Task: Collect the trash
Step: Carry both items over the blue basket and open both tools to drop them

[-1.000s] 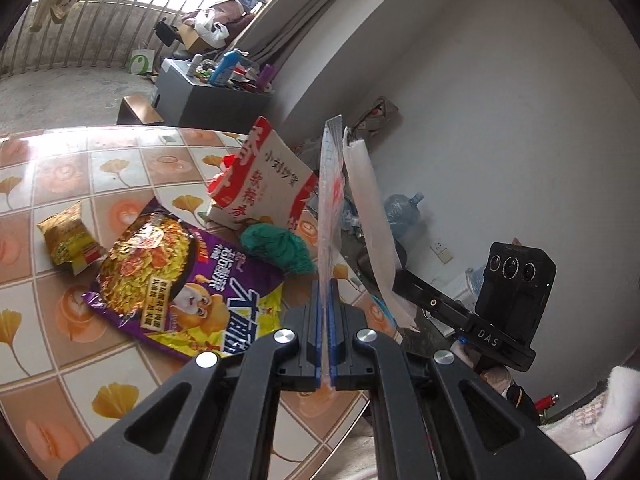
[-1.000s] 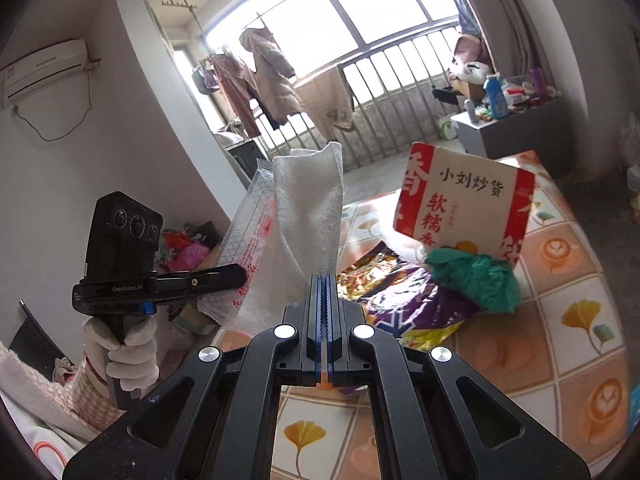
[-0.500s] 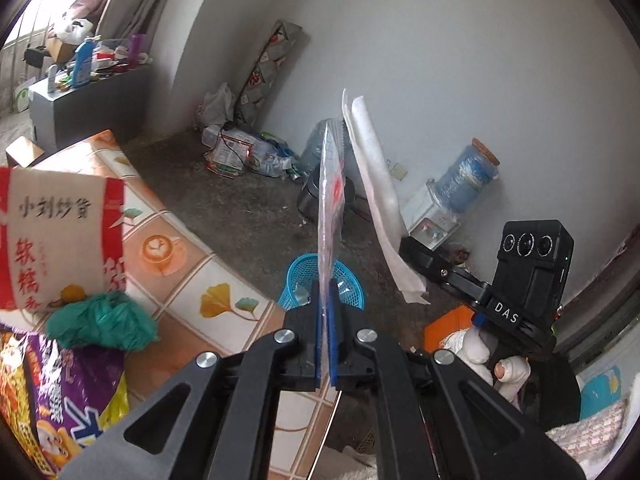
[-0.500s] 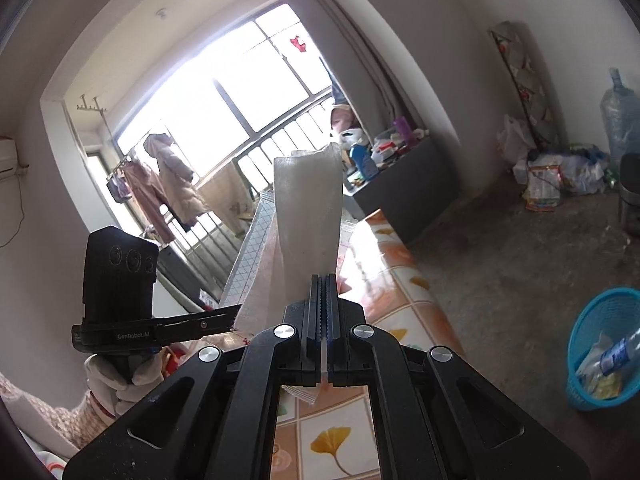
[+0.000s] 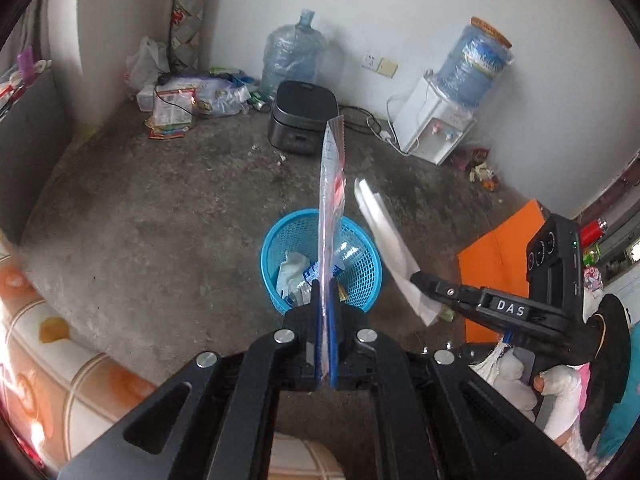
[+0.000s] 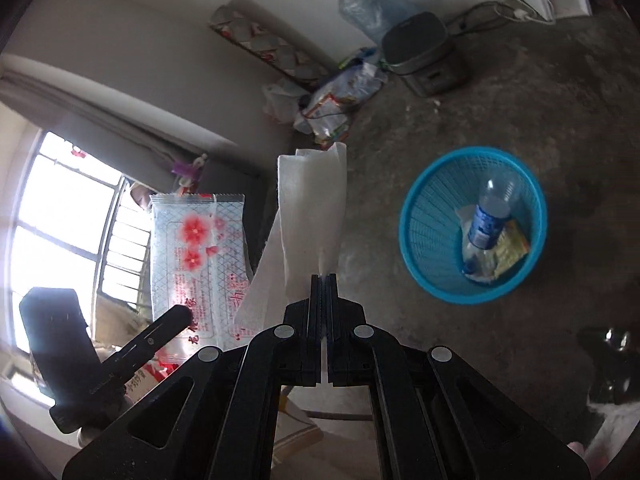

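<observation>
Both grippers are swinging away from the tiled table, now over the blue basket (image 5: 320, 258) on the floor. The left gripper (image 5: 326, 292) is pinching a clear wrapper (image 5: 331, 200) tight, and the right gripper (image 6: 324, 280) is clamping a white tissue (image 6: 312, 208).

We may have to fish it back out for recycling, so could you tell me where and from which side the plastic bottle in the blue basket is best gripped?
Grip the plastic bottle at its clear upper body, just above the blue label, coming straight down through the open top of the blue basket. It leans with its upper end highest, clear of the wrappers lower down, and the mesh wall blocks any sideways approach.
</observation>
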Demonstrator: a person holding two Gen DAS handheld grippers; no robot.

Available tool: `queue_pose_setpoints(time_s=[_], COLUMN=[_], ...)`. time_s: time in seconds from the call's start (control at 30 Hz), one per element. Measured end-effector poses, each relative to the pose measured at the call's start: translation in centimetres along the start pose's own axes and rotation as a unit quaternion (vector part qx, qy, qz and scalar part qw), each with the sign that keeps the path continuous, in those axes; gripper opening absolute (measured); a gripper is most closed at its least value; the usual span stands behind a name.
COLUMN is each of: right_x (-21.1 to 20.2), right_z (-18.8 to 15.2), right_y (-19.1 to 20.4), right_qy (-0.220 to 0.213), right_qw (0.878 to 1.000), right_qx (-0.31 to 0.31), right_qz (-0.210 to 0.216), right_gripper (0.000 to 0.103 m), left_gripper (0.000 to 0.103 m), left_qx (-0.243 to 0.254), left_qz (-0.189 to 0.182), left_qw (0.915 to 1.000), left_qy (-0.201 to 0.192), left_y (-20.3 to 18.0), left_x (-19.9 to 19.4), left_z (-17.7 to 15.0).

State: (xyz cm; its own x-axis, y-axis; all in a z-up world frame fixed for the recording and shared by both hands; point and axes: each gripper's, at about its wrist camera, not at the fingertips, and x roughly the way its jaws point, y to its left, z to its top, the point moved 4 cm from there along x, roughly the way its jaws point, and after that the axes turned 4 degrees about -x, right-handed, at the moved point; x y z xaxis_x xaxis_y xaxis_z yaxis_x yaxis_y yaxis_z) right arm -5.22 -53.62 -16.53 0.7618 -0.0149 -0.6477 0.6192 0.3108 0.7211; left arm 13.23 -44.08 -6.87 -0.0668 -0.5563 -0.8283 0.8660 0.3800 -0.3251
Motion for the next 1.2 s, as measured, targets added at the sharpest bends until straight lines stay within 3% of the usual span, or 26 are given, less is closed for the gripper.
queue_pose_setpoints(time_s=[0.17,0.33,0.43,0.53,0.57,0.63,0.67,0.87,1.0,1.2], right_x=[4.7,7.1,8.1,9.0,8.9,9.5,9.6,8.9,8.4,6.7], right_z=[-0.5,-0.2,-0.6,-0.5,-0.5,-0.4,-0.3,0.4,0.9,1.9], right_y=[-6.5,-11.0,-13.1,-15.0,-15.4,-16.0,-16.2,-15.3,-14.6,-10.6], right_qy=[0.044,0.035,0.030,0.016,0.009,0.004,0.005,-0.013,-0.025,-0.050], right_qw=[0.988,0.969,0.954,0.943,0.937,0.930,0.928,0.936,0.945,0.969], right_qx=[0.148,0.239,0.293,0.325,0.340,0.361,0.364,0.341,0.307,0.207], right_qz=[-0.013,-0.045,-0.062,-0.076,-0.078,-0.072,-0.072,-0.093,-0.107,-0.123], right_gripper=[0.001,0.001,0.001,0.002,0.002,0.005,0.011,0.033,0.034,0.035], left_gripper=[0.002,0.002,0.004,0.027,0.043,0.048,0.049,0.054,0.060,0.068], left_qx=[0.016,0.013,0.002,-0.012,-0.017,-0.028,-0.034,-0.051,-0.053,-0.049], left_qz=[0.005,0.026,0.032,0.034,0.040,0.042,0.036,0.028,0.024,0.014], left_qw=[0.9973,0.9922,0.9908,0.9918,0.9923,0.9945,0.9953,0.9976,0.9983,0.9969], left_qy=[0.071,0.121,0.132,0.123,0.116,0.092,0.083,0.038,0.003,-0.060], left_y=[-0.8,-0.9,-0.5,-0.1,0.2,0.4,0.4,0.7,0.5,-0.2], left_x=[8.4,15.1,17.5,19.0,19.3,19.1,18.9,15.7,12.5,6.4], left_z=[1.2,2.3,2.6,2.8,3.1,3.6,3.8,5.3,5.8,5.8])
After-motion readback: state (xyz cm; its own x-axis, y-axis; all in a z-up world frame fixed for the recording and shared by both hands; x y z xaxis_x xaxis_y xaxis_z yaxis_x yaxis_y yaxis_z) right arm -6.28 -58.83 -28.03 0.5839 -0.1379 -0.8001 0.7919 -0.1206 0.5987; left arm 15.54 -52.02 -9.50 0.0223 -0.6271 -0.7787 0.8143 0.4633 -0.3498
